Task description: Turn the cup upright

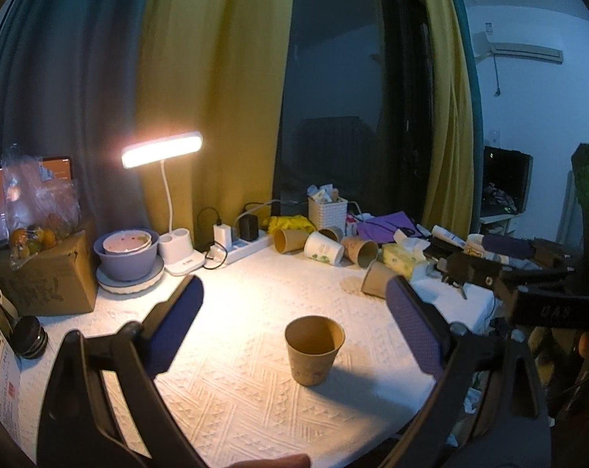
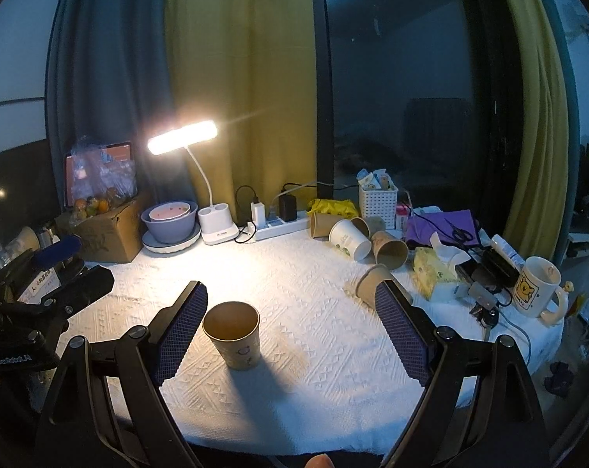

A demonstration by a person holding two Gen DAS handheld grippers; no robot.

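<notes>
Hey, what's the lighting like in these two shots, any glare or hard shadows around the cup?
Left wrist view: the desk lamp blooms into glare, and the upright paper cup throws a shadow toward the camera. Right wrist view: same lamp flare, a longer cup shadow, dim corners and fisheye-bent curtains.

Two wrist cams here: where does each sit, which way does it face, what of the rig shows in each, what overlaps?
Left wrist: on the left gripper, facing forward over the table toward the curtains; own open fingers frame the upright brown cup; right gripper at right edge.
Right wrist: on the right gripper, same heading; cup nearer its left finger; left gripper at left edge.
Shared: cup, lit desk lamp, tipped cups, white cloth.
</notes>
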